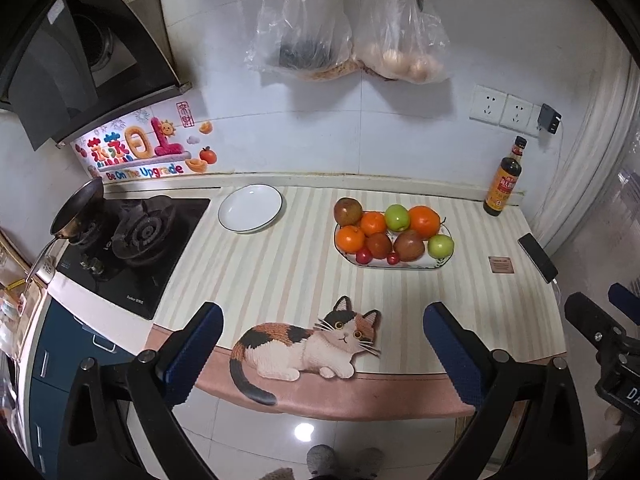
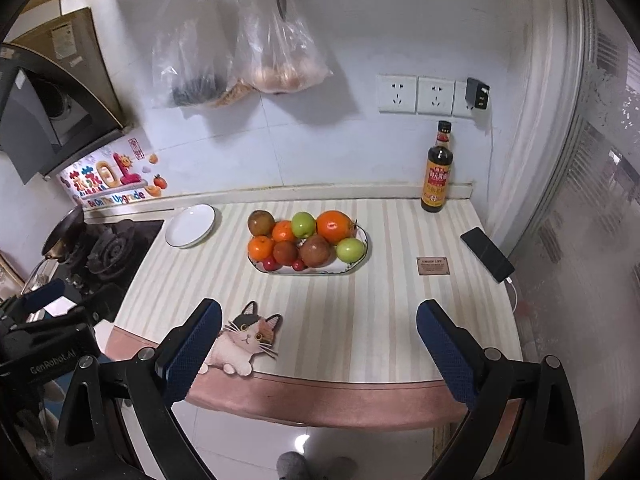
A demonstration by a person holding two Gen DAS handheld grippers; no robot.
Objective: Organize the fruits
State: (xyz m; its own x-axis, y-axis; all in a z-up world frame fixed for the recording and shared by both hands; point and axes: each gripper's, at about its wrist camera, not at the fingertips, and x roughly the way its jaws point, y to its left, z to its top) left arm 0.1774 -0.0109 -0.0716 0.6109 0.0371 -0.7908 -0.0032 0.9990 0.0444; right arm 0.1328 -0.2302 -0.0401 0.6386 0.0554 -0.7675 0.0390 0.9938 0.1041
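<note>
An oval dish (image 1: 404,267) (image 2: 360,255) on the striped counter holds a heap of fruit: oranges (image 1: 424,221) (image 2: 334,226), green apples (image 1: 397,217) (image 2: 303,224), brownish-red fruits (image 1: 409,245) (image 2: 315,251) and small red ones (image 1: 364,255) (image 2: 271,264). An empty white plate (image 1: 251,208) (image 2: 190,225) lies to its left, near the stove. My left gripper (image 1: 322,354) hovers open over the counter's front edge, nothing between its blue pads. My right gripper (image 2: 318,350) is open too, short of the dish, empty. The right gripper's body shows at the right edge of the left wrist view.
A gas stove (image 1: 136,236) with a pan (image 1: 78,210) sits at the left. A dark sauce bottle (image 2: 438,170), a phone (image 2: 486,254) on a cable and a small card (image 2: 433,266) lie at the right. Plastic bags (image 2: 276,52) and scissors hang on the wall. A cat picture (image 1: 304,344) marks the mat's front.
</note>
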